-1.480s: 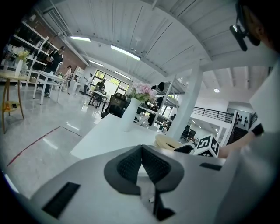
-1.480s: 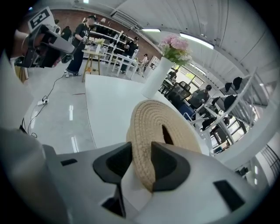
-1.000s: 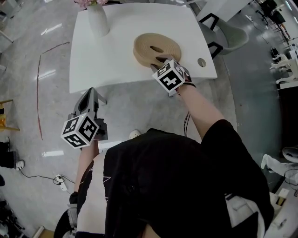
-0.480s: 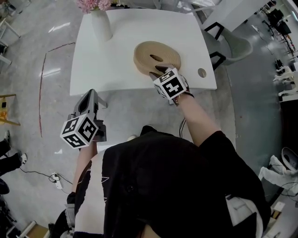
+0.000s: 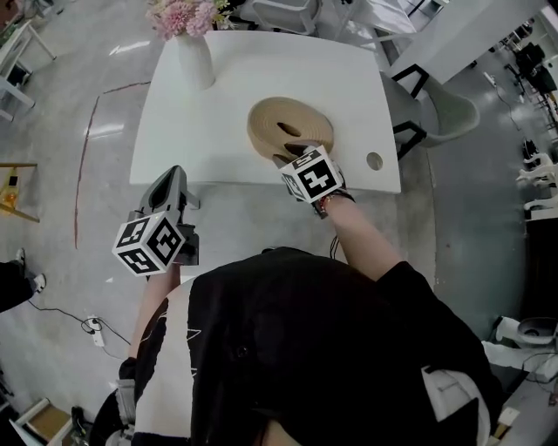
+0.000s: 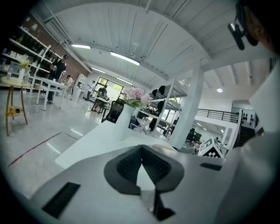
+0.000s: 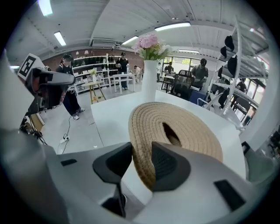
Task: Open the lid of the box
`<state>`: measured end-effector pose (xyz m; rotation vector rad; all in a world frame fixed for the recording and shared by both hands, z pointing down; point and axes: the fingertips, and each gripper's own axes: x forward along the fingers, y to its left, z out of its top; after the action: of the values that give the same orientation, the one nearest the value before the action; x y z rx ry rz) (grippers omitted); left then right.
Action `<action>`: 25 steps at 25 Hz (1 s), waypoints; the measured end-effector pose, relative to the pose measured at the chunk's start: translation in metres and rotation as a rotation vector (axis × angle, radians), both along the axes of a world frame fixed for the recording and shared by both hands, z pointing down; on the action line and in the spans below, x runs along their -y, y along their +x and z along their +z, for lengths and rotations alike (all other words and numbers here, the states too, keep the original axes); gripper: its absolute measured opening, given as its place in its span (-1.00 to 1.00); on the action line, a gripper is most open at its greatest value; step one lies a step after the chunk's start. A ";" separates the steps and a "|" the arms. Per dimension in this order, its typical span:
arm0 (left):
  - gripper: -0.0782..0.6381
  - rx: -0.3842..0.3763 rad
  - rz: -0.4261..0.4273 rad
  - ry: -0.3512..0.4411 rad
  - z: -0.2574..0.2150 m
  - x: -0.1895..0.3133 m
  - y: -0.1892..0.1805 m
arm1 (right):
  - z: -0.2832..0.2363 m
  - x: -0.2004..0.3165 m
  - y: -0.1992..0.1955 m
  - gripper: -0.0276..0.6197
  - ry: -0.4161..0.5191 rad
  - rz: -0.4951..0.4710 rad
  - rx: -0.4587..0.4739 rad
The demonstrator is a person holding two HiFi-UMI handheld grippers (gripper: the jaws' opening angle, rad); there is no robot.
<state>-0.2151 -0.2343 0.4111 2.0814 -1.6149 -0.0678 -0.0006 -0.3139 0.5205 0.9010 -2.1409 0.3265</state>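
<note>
White desk (image 5: 218,104) fills upper centre of head view. The box (image 5: 260,146) sits near frame centre, on desk's near-right part: round, tan, coiled-rope weave, w/ flat lid (image 5: 307,113) bearing a dark slot. White vase (image 5: 193,59) w/ pink flowers (image 5: 185,16) stands at top of frame, left of centre.

R gripper (image 5: 289,158) is at box's near edge. Its jaws are a little apart, clamped on lid's rim, w/ rope edge between the pads. L gripper (image 5: 166,187) is lower left, off the desk, over floor (image 5: 78,200). Its jaws are closed tip to tip, nothing in them.

Where lid ends & box wall starts: can't tell. In head view R jaws are mostly behind the marker cube (image 5: 312,177).

Vs 1 s ago: desk & box sit lower in frame, flowers more in view, and both grippers are in the same spots.
</note>
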 end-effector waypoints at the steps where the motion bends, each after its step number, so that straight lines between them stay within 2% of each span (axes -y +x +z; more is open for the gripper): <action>1: -0.75 0.001 -0.004 -0.002 0.000 -0.001 0.001 | -0.001 0.000 0.000 -0.48 -0.006 -0.001 0.010; 15: -0.75 0.020 -0.034 -0.005 -0.010 0.000 0.000 | -0.006 0.002 0.000 -0.47 -0.074 0.016 0.096; 25: -0.75 0.023 -0.041 -0.019 -0.003 -0.001 0.002 | -0.009 0.006 0.004 -0.47 -0.089 0.030 0.180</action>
<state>-0.2136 -0.2337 0.4077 2.0427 -1.6655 -0.0420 0.0036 -0.3196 0.5111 0.8814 -2.2588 0.5321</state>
